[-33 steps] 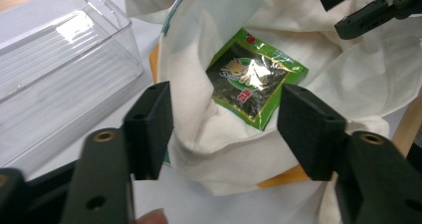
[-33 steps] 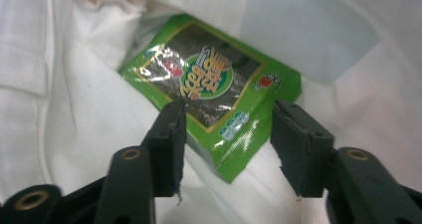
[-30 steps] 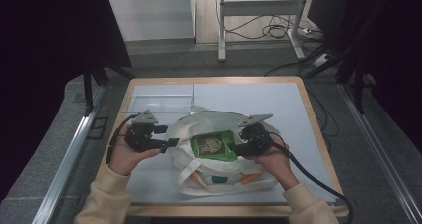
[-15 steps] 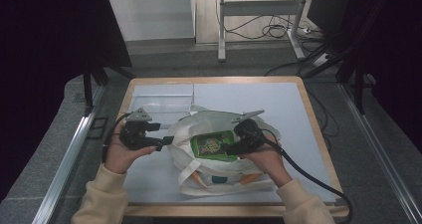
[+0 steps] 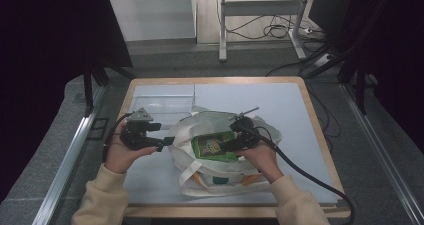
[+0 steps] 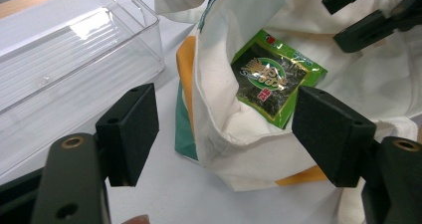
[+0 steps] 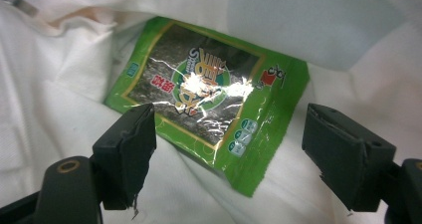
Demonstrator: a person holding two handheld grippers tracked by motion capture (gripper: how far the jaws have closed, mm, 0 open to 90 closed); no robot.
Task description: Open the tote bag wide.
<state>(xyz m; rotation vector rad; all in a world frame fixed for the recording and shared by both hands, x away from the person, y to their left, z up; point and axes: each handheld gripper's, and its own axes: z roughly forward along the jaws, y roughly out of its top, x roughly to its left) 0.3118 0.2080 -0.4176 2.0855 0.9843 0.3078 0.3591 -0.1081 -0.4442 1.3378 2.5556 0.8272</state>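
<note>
- Inside the tote bag (image 5: 220, 150), a green snack packet (image 7: 209, 99) lies flat on the cloth, free of any grip.
- At the bag's left edge, the left gripper (image 5: 162, 142) has just been opening; its jaws stand wide around the rim, pressing nothing.
- Over the bag's mouth, the right gripper (image 7: 229, 154) has just spread too, jaws wide either side of the packet's near corner.
- Judgement: the packet looks dropped in, so both hands can likely back away.

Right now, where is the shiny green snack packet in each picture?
High view: the shiny green snack packet lies just below the middle, inside the white cloth bag.
Left gripper view: upper right of middle, in the bag's mouth.
Right gripper view: centre, beyond the jaws.
Shared landmark: the white cloth bag around it.
</note>
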